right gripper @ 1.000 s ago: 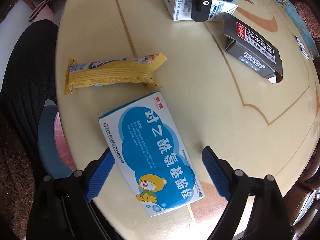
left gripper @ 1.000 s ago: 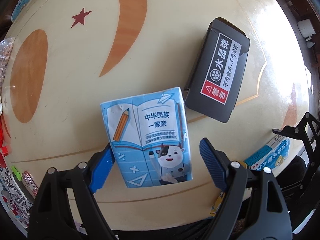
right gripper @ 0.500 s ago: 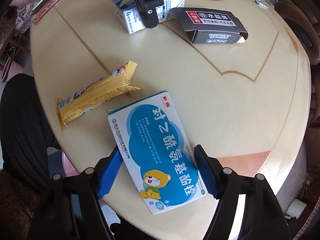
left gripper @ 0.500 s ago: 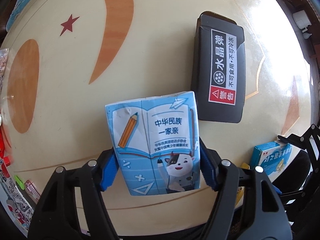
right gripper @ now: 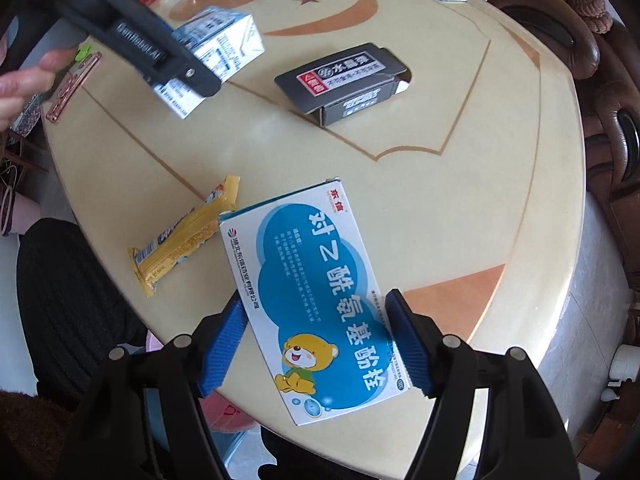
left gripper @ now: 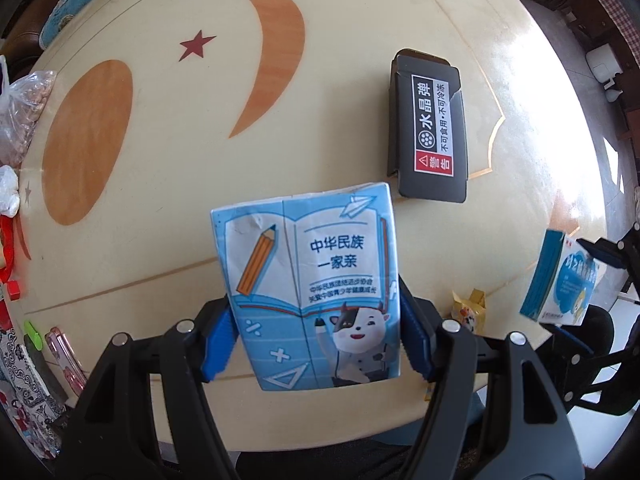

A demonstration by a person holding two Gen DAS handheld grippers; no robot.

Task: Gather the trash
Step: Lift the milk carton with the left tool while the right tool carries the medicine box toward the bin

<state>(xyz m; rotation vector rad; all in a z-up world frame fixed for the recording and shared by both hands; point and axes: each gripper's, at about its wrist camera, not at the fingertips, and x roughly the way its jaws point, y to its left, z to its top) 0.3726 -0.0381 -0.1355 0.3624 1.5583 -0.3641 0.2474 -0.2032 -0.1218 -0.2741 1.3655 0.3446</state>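
Clamped: left gripper (left gripper: 316, 340) on milk carton (left gripper: 308, 280), right gripper (right gripper: 316, 344) on medicine box (right gripper: 316, 292). Left on table (right gripper: 400, 184): black box (right gripper: 344, 80), yellow wrapper (right gripper: 184, 236).

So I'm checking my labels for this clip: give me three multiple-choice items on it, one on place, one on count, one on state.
1. The crumpled yellow snack wrapper lies:
A on the black cardboard box
B beside the blue-and-white medicine box
C on the floor

2. Red stars inlaid in the cream round table, left wrist view:
A one
B three
C none

3. The left gripper is:
A empty
B out of view
C clamped on the blue milk carton

B: wrapper sits against the medicine box's edge. A: a single star. C: both pads press the carton's sides.
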